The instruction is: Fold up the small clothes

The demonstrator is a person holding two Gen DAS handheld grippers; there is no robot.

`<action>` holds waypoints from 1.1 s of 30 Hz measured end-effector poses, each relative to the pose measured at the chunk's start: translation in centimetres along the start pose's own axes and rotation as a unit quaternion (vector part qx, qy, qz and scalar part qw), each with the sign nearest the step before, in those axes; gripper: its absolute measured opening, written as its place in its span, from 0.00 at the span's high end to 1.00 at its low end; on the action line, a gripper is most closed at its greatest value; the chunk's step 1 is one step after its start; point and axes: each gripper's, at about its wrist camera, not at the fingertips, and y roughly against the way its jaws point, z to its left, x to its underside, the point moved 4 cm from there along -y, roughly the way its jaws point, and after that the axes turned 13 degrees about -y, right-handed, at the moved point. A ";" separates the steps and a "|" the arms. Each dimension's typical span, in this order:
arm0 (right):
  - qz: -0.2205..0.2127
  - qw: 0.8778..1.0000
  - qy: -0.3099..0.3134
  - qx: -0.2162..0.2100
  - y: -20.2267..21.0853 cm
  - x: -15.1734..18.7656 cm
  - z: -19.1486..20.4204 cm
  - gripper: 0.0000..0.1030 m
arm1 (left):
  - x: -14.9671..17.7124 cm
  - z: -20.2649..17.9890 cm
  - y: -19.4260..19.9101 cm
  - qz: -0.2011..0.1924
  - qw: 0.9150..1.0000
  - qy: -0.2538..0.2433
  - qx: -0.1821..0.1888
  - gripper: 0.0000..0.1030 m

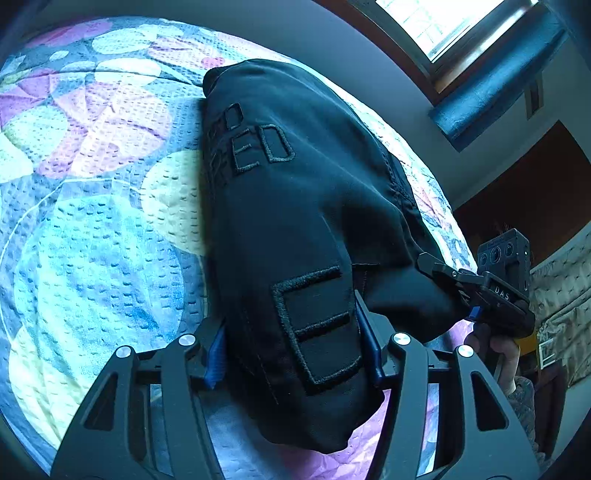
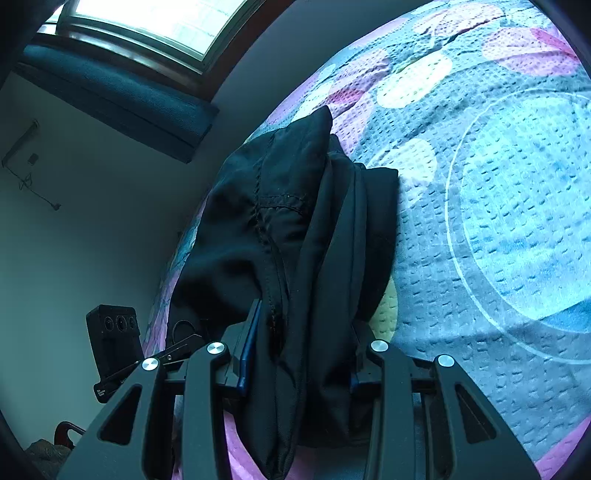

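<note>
A small black garment [image 1: 295,206] with raised stitched letters hangs over a patterned bedspread [image 1: 92,229]. My left gripper [image 1: 295,350] is shut on its near edge, cloth bunched between the blue-padded fingers. My right gripper [image 2: 303,354] is shut on another part of the same garment [image 2: 295,229], whose seams and folds hang down toward the bedspread [image 2: 498,221]. In the left wrist view the right gripper [image 1: 428,264] shows at the right, pinching the cloth. In the right wrist view the left gripper's body [image 2: 114,339] shows at lower left.
The bed's far edge meets a pale wall [image 2: 74,240]. A window [image 1: 443,26] with a dark rolled blind [image 1: 498,85] sits above. Patterned furniture [image 1: 565,314] stands at the right in the left wrist view.
</note>
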 end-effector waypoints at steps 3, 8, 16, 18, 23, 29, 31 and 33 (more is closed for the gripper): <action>-0.003 1.000 -0.005 -0.007 -0.2 -0.2 -0.4 0.53 | 0.1 0.2 -0.1 -0.002 1.000 0.005 0.013 0.36; -0.018 1.000 0.000 0.001 1.0 -0.7 -0.5 0.38 | 0.4 0.5 1.6 -0.012 0.999 0.011 0.033 0.28; -0.023 0.999 -0.037 -0.032 1.7 -5.8 -1.4 0.29 | -1.8 3.4 2.7 -0.022 0.996 0.033 0.074 0.16; -0.004 0.999 -0.039 -0.021 -0.2 -6.9 -1.8 0.29 | -2.8 4.1 1.3 -0.009 0.996 0.034 0.077 0.16; 0.017 0.998 -0.043 -0.037 -3.5 -8.5 -1.2 0.24 | -4.9 5.0 -1.6 0.010 0.993 0.034 0.112 0.16; 0.023 0.999 0.021 0.019 -5.5 -7.6 0.6 0.27 | -5.8 4.8 -4.0 0.021 0.995 0.040 0.094 0.26; 0.031 0.999 0.020 0.015 -5.8 -7.3 0.5 0.47 | -5.7 4.4 -3.7 0.015 0.997 0.028 0.077 0.35; 0.030 0.999 0.012 0.002 -5.8 -6.9 0.6 0.53 | -5.7 3.8 -3.4 0.011 0.998 0.013 0.063 0.40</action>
